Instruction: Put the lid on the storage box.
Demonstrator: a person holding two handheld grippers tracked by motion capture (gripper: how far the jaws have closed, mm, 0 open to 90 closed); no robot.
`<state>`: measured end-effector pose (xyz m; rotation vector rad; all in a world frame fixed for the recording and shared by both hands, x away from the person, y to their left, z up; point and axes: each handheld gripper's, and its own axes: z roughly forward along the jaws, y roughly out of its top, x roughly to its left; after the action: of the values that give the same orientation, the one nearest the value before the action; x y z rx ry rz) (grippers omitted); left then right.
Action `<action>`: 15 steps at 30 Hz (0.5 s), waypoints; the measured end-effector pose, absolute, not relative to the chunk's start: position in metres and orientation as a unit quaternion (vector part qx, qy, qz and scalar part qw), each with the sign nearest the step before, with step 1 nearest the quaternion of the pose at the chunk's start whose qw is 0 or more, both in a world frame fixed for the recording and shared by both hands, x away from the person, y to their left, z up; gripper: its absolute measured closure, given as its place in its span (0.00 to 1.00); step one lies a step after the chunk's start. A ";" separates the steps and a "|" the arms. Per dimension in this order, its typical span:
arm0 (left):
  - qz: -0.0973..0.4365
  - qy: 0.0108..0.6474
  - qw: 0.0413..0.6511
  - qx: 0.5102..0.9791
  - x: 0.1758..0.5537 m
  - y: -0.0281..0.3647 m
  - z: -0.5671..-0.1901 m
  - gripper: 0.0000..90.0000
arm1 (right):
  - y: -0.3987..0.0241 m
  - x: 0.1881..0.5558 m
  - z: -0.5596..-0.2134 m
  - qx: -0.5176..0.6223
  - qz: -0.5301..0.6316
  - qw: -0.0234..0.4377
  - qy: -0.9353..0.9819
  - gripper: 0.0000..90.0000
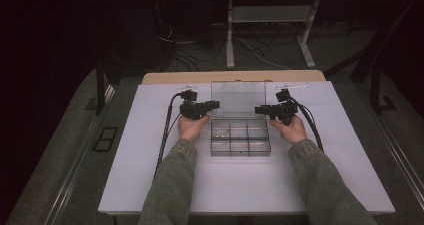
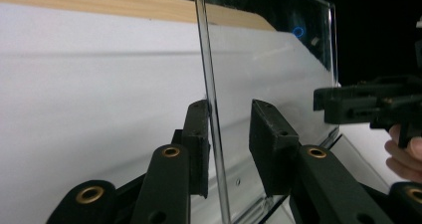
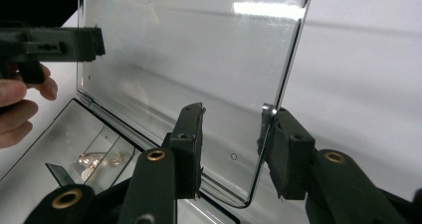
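A clear plastic compartment box (image 1: pixel 240 154) lies mid-table with its lid (image 1: pixel 238 99) standing upright. Small shiny metal pieces (image 1: pixel 220 133) lie in its upper left compartment, and they look like rings or earrings (image 3: pixel 97 160) in the right gripper view. My left gripper (image 1: pixel 216 105) is open at the lid's left edge. That edge (image 2: pixel 211 124) runs between the jaws, close to the left pad (image 2: pixel 199 134). My right gripper (image 1: pixel 257 110) is open at the lid's right edge (image 3: pixel 271 129), which lies against the right pad (image 3: pixel 288 149). Each gripper view also shows the other gripper farther off (image 2: pixel 368 102) (image 3: pixel 54 44).
The box sits on a white board (image 1: pixel 150 175) with a wooden strip (image 1: pixel 170 77) along its far edge. Black cables (image 1: pixel 165 130) (image 1: pixel 312 125) trail from both grippers across the board. Beyond the table, a metal frame (image 1: pixel 230 35) and loose wires stand on the dark floor.
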<state>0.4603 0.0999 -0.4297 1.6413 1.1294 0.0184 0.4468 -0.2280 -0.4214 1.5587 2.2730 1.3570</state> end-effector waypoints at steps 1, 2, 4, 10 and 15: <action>0.006 0.478 0.545 0.688 0.460 0.100 -0.430 0.75 | -0.228 0.447 -0.421 0.505 0.441 0.036 0.741 0.68; 0.002 0.480 0.548 0.685 0.460 0.100 -0.430 0.76 | -0.228 0.447 -0.421 0.504 0.440 0.038 0.742 0.68; -0.002 0.481 0.549 0.683 0.460 0.101 -0.430 0.77 | -0.228 0.447 -0.420 0.502 0.439 0.038 0.744 0.67; 0.004 0.479 0.549 0.685 0.458 0.100 -0.427 0.78 | -0.229 0.449 -0.418 0.485 0.441 0.050 0.753 0.64; 0.006 0.477 0.550 0.686 0.457 0.101 -0.427 0.78 | -0.231 0.454 -0.411 0.486 0.456 0.049 0.744 0.64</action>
<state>0.4570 0.1008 -0.4275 1.6243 1.1285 0.0144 0.4543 -0.2309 -0.4112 1.4798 2.2679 1.3883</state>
